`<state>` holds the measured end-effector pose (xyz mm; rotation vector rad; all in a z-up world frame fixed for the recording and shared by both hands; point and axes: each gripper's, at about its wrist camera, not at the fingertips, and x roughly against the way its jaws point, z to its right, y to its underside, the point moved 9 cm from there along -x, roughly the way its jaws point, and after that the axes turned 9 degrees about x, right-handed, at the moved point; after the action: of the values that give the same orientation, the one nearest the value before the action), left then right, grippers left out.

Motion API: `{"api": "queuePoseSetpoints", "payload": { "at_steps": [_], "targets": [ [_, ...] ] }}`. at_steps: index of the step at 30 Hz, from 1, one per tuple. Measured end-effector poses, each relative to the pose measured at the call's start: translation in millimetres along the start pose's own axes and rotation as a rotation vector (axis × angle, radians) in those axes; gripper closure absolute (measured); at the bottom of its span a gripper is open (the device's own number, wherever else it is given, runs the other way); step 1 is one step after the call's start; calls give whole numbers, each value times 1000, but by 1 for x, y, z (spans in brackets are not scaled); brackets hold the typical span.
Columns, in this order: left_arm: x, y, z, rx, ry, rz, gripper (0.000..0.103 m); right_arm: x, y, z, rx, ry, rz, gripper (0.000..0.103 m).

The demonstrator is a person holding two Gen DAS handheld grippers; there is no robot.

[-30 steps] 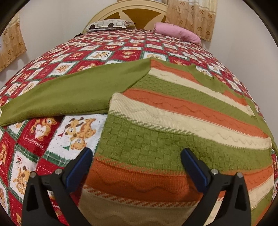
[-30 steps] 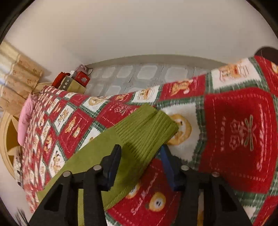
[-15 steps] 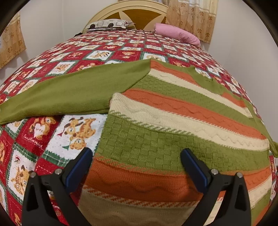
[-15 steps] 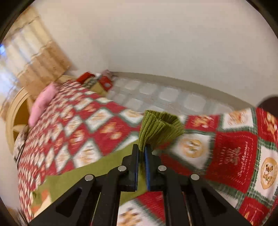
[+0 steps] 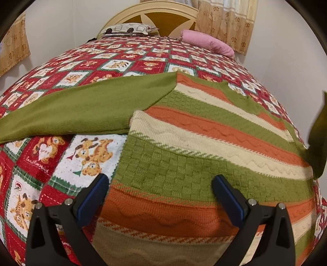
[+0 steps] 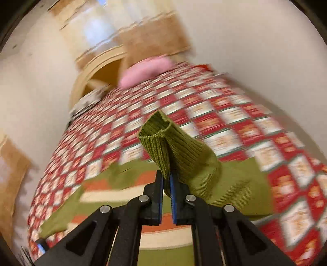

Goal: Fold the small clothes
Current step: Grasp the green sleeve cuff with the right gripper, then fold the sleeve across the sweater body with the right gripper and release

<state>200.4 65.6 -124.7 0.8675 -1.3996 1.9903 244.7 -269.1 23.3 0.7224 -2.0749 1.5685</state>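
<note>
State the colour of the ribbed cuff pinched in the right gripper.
Olive green; the ribbed cuff shows best in the right wrist view, clamped in the right gripper.

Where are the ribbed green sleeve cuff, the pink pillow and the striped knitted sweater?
ribbed green sleeve cuff [image 6: 161,141]: right wrist view, ribbed side.
pink pillow [image 5: 208,42]: left wrist view, middle.
striped knitted sweater [image 5: 184,169]: left wrist view, green band.

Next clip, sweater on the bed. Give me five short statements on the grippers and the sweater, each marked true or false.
1. The right gripper is shut on the green cuff. True.
2. The left gripper grips the sweater. False: its jaws stand open over it.
3. The left sleeve lies spread on the quilt. True.
4. The sweater is plain green all over. False: its body has orange, cream and green stripes.
5. A pink pillow lies near the headboard. True.
</note>
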Motion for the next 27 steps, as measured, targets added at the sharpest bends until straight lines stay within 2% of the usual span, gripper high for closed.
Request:
{"api": "queuePoseSetpoints", "payload": {
  "at_steps": [4,8,15,23,27],
  "targets": [
    [1,0,0,5,8,1,0,-34,23,-80,112,-71,-25,97],
    [1,0,-2,12,18,2,0,-65,51,-134,144,-167,-87,97],
    [2,-1,-3,25,35,7,0,-103,89,-199,205,-262,-163,97],
    [3,-2,-5,36,49,12,0,-144,114,-257,265,-351,-246,97],
    [2,-2,-9,57,38,7,1,-162,128,-274,261,-455,-344,94]
  ]
}}
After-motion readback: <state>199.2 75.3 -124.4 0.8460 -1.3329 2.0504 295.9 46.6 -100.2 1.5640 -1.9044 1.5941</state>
